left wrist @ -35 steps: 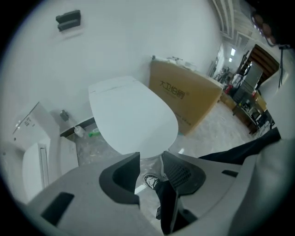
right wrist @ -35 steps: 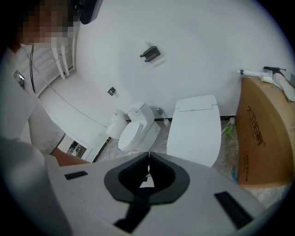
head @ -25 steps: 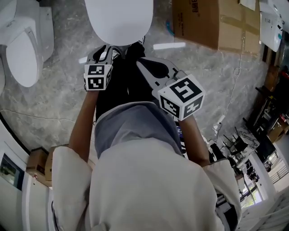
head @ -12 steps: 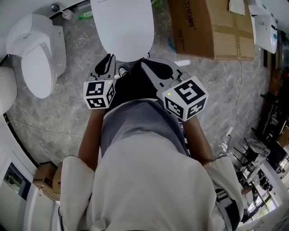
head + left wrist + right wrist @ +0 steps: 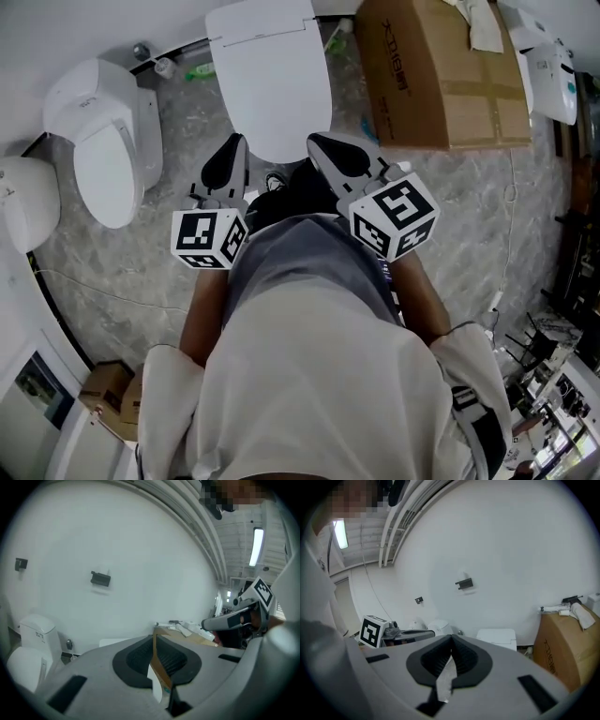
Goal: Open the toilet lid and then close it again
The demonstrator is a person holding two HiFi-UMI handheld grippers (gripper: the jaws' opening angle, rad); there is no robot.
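Toilet lid [image 5: 267, 84] down, upper centre of frame. Left gripper [image 5: 232, 152] jaws just closing, nothing between. Right gripper [image 5: 330, 150] closed, empty. Both clear of lid. Judged: cycle finished; else hook front rim, lift.

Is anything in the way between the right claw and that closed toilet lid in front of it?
Nothing visible does. In the head view the right claw is just off the front of the closed toilet lid, with only floor between them. The cardboard box stands off to the side.
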